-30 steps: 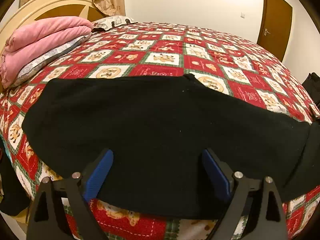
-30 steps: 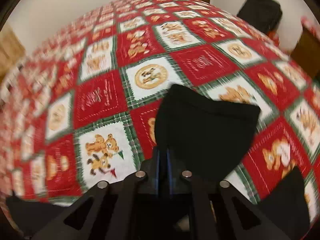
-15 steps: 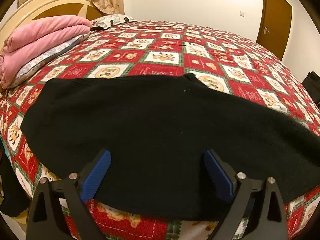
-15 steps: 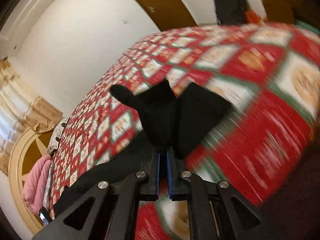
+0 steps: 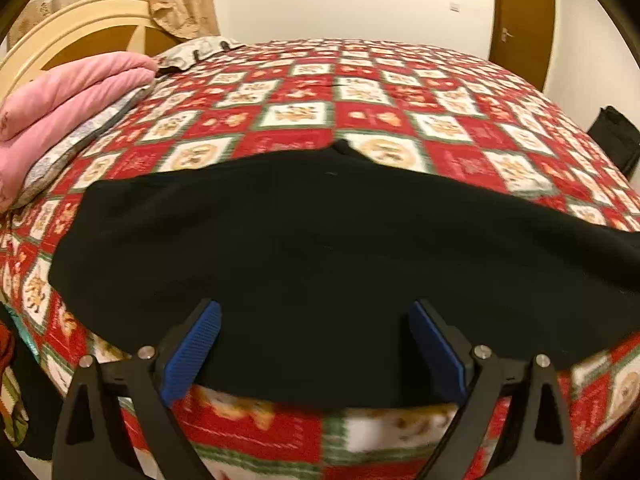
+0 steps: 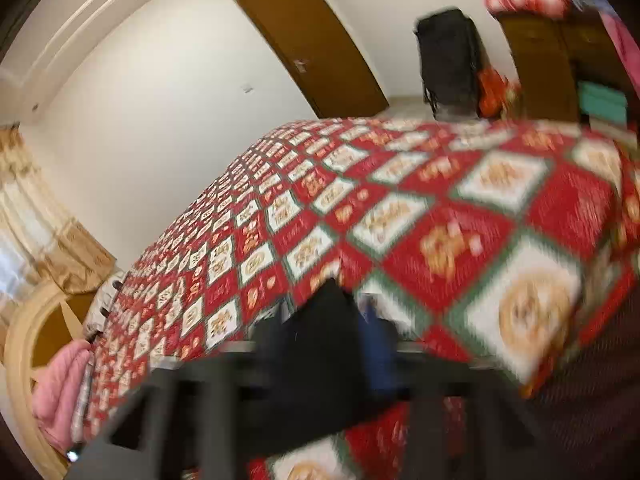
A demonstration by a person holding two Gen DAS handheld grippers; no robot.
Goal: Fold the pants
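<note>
The left claw [image 5: 314, 344] hovers with its blue pads [image 5: 192, 350] spread wide apart over the near edge of the black pants [image 5: 320, 240], holding nothing. The right claw [image 6: 328, 332] is badly blurred, but its jaws have just been opening; a dark tongue of the pants' cloth stands between them, and the pads seem to stand clear of it rather than pinch it. From there outward, the pants lie across the near part of the bed, on the red, green and white patchwork bedspread [image 5: 360, 92], as one broad, flat, dark band with a small point at the far edge. By the look of it, the legs have been laid one over the other lengthwise, so a first fold seems done, and the cloth appears released from the right side. What is left, I judge, is folding that long band across itself into a compact stack. A pink folded blanket [image 5: 68, 96] sits near the headboard, well apart.
</note>
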